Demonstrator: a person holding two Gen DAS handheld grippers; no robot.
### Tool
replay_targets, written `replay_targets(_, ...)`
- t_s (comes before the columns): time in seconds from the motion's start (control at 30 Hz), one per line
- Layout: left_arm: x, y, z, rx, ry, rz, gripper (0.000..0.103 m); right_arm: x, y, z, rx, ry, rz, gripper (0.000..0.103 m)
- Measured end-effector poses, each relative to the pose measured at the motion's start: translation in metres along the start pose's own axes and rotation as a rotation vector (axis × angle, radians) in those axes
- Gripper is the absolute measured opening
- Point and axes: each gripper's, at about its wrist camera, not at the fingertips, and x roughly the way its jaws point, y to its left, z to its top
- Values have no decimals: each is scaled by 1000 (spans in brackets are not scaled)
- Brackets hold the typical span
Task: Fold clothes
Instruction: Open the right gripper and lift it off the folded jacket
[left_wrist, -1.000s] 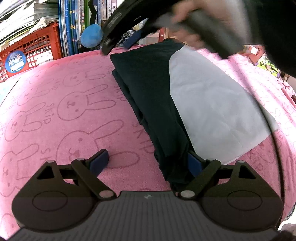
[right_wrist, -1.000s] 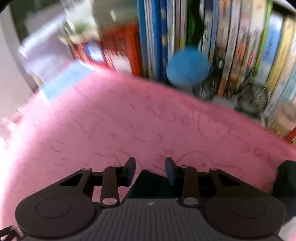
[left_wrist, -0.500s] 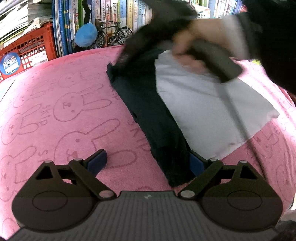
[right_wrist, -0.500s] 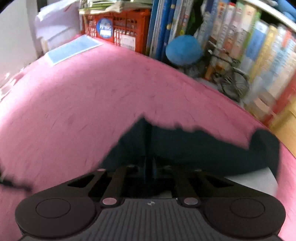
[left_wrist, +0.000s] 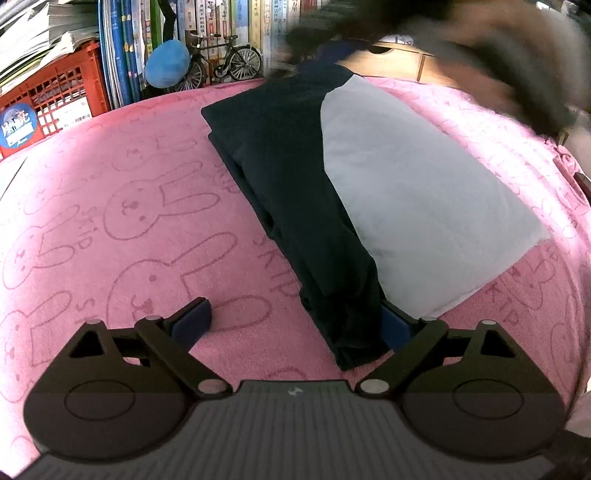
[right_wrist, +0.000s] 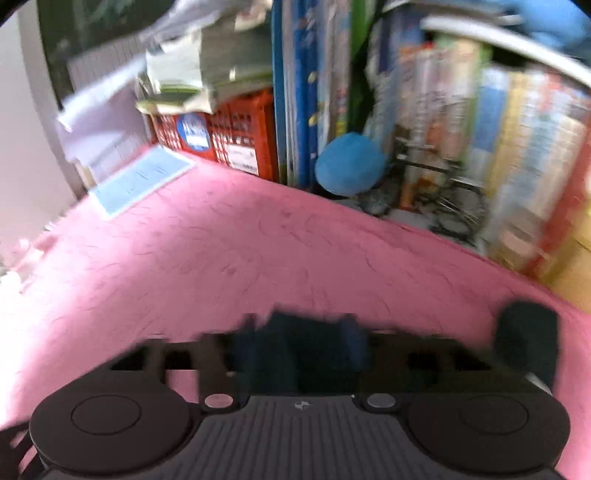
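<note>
My right gripper (right_wrist: 299, 339) was opening, having let go the dark fold of the garment (left_wrist: 295, 192), which now lay flat beside the blue ball (left_wrist: 166, 62); the left gripper (left_wrist: 295, 325) was spreading wider, gripping nothing. That fold looked done.

Light was bright, even, w/ glare washing the pink towel (right_wrist: 44, 295) white at the left edge of my right wrist view. That view was smeared by motion blur; books (right_wrist: 517, 140) were unreadable. Left wrist view was sharp, except a blurred dark mass top right. Fisheye bulged the desk and bent the edges in both.
</note>
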Motion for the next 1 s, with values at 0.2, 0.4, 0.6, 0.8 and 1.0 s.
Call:
replay_targets(0.2, 3, -1, 5, 2, 41, 1, 97, -55, -26, -99, 4, 247, -51, 62)
replay_targets(0.4, 7, -3, 11, 2, 77, 3, 100, -99, -66, -169, 140, 391, -107, 63)
replay_targets(0.6, 9, -4, 14, 3, 104, 5, 100, -121, -73, -186, 253, 380, -102, 66)
replay_targets(0.8, 10, -4, 17, -1, 123, 9, 100, -126, -71, -199, 285, 374, -98, 66)
replay_targets(1.0, 13, -5, 20, -4, 145, 13, 101, -128, -87, -201, 449, 314, -70, 66)
